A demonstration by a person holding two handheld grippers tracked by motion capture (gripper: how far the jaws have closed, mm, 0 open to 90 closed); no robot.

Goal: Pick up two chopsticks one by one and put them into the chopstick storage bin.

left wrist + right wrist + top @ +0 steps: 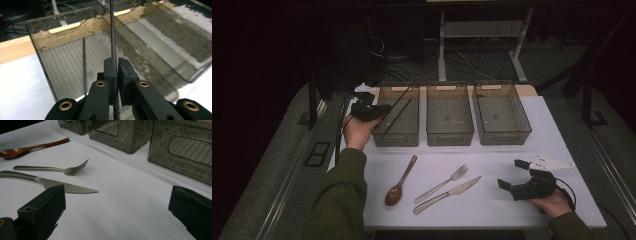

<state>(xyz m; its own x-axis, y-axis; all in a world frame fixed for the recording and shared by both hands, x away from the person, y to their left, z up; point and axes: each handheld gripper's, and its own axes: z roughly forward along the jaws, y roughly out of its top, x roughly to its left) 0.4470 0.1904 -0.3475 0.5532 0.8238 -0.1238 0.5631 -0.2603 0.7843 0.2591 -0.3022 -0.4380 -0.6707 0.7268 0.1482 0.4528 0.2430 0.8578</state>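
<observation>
My left gripper (382, 110) hovers at the left rim of the left smoky plastic bin (395, 140), shut on a thin black chopstick (113, 37) that slants across the bin. A second black chopstick (84, 62) lies inside that bin (62, 37). In the left gripper view the jaws (116, 61) pinch the stick between their pads. My right gripper (512, 173) rests open on the white table at the front right, nothing between its jaws (117, 215). A wooden spoon (399, 182), a metal fork (442, 184) and a knife (447, 195) lie side by side on the table's front middle.
Two more smoky bins stand beside the left one, the middle bin (449, 140) and the right bin (507, 137). The knife (67, 188) lies closest to my right gripper, with the fork (62, 169) and spoon (22, 149) beyond it. Cables and desk legs lie past the table's back edge.
</observation>
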